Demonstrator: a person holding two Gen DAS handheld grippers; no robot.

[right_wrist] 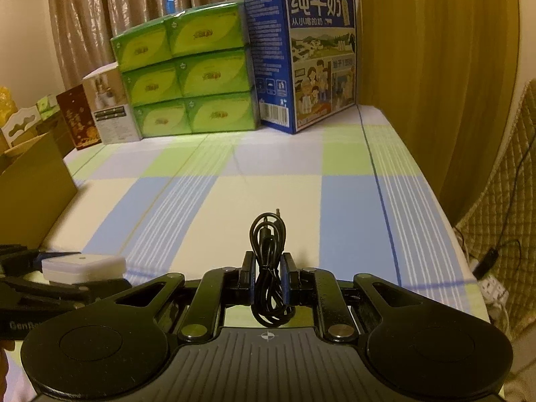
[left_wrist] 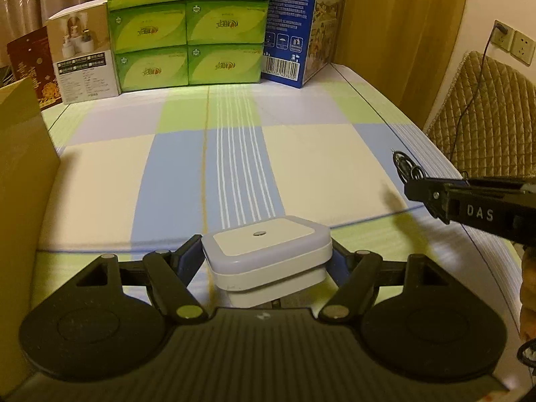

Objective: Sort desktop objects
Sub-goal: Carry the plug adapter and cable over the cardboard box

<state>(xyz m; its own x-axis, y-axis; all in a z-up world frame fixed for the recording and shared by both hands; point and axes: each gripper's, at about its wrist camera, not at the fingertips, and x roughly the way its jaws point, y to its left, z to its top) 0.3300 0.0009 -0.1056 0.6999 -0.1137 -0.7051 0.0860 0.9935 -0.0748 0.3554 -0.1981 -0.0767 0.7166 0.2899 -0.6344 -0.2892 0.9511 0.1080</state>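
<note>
Clamped between my left gripper (left_wrist: 268,261)'s dark fingers sat a white night light (left_wrist: 268,251), a smooth, rounded-square plastic block with a small round sensor on top, low at the centre of the left wrist view. My right gripper (right_wrist: 268,278) pinched a coiled black cable (right_wrist: 268,261), thin and glossy, its loops poking above the fingertips at lower centre of the right view. Both hung over the checked tablecloth (left_wrist: 234,154), a flat weave of blue, green and cream squares with white stripes. At the upper middle of each view stood a stack of shiny green tissue packs (left_wrist: 187,26), touching a tall blue milk carton box (right_wrist: 301,53) beside it. I saw a plain brown cardboard box (left_wrist: 20,201) walling off the left edge, close beside my left gripper.
</note>
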